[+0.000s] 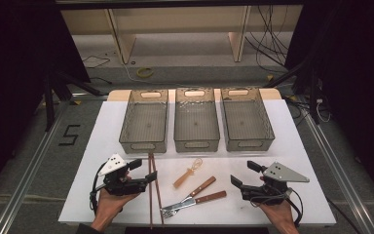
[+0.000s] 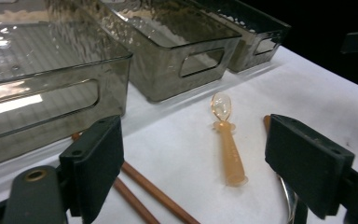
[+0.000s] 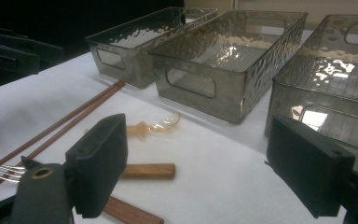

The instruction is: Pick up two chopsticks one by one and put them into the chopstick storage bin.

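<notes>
Left gripper (image 1: 143, 171) is sitting low over the near left of the white table (image 1: 297, 146), jaws spread wide, nothing between them. Right gripper (image 1: 246, 178) is hovering at the near right, jaws also spread, pinching nothing. A hand is holding each one from the bottom edge.

Between the two grippers the utensils are lying on the table: two chopsticks (image 1: 153, 195) running near-to-far just beside the left gripper, a small orange spoon (image 1: 187, 174) with a clear bowl lying in the middle, and a fork (image 1: 187, 199) and a knife (image 1: 202, 199) with wooden handles side by side, nearer the right gripper. In the left gripper view the spoon (image 2: 227, 140) is lying between the jaws but farther off, untouched, with the chopsticks (image 2: 154, 193) by the left jaw.

Three grey see-through bins (image 1: 196, 141) are standing in a row at the far side, well apart from both grippers.
</notes>
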### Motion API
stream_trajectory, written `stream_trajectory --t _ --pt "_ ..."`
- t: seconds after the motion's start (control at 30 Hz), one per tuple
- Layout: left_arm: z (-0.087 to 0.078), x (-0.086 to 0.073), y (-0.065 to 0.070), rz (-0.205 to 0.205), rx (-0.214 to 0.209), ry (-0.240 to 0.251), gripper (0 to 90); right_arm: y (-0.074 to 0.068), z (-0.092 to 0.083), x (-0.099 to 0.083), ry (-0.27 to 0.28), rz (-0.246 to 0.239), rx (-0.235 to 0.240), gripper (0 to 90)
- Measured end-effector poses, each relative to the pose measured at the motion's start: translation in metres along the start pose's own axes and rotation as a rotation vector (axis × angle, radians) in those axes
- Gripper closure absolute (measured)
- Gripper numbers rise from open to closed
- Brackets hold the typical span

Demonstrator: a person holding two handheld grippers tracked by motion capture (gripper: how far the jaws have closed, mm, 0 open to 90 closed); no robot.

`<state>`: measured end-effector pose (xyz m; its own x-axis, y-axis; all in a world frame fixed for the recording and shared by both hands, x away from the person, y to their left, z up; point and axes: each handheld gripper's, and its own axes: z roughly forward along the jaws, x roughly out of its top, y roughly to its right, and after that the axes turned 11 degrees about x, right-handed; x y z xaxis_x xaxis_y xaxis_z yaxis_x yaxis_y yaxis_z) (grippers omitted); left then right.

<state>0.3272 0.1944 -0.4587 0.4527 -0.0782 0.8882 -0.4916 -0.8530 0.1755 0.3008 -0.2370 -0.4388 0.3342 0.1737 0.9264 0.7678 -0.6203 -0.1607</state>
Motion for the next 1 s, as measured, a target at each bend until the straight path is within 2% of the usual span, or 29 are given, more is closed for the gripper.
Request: stream_trajectory --t 0.17,0.33,0.37,0.43,0.47,0.57,0.63,0.77,0.8,0.83,0.9,1.0 --pt "0.001 0.002 -0.001 -0.017 0.022 -0.039 20.9 0.000 0.000 0.000 -0.001 0.002 -0.001 21.5" --pt "0.004 0.005 0.001 -0.032 0.065 -0.147 22.3 -0.001 0.001 0.000 -0.005 -0.002 -0.001 21.5" --pt "0.004 0.005 0.001 -0.032 0.065 -0.147 22.8 -0.001 0.001 0.000 -0.008 -0.003 -0.001 21.6" --pt "0.006 0.007 0.002 -0.026 0.095 -0.206 23.9 -0.001 0.001 0.000 -0.010 -0.004 0.001 21.7" --pt "0.006 0.007 0.002 -0.026 0.095 -0.206 24.2 -0.001 0.002 0.000 -0.013 -0.004 0.000 21.8" --pt "0.009 0.007 0.003 -0.015 0.122 -0.260 26.6 -0.001 0.002 0.000 -0.017 -0.005 0.002 22.1" --pt "0.013 0.006 0.003 -0.007 0.137 -0.326 27.3 -0.001 0.003 0.000 -0.023 -0.003 0.003 22.2" --pt "0.016 0.006 0.005 0.003 0.154 -0.363 30.6 -0.002 0.004 0.000 -0.026 -0.008 0.006 22.6" --pt "0.019 0.007 0.006 0.027 0.169 -0.395 31.5 -0.002 0.004 -0.001 -0.028 -0.005 0.008 22.7" --pt "0.019 0.007 0.006 0.027 0.169 -0.395 32.4 -0.002 0.005 -0.001 -0.031 -0.006 0.009 22.7" --pt "0.024 0.007 0.009 0.052 0.193 -0.449 33.2 -0.002 0.005 -0.001 -0.037 -0.006 0.009 22.8" --pt "0.027 0.008 0.009 0.059 0.196 -0.478 35.6 -0.002 0.006 -0.001 -0.041 -0.007 0.012 23.2"
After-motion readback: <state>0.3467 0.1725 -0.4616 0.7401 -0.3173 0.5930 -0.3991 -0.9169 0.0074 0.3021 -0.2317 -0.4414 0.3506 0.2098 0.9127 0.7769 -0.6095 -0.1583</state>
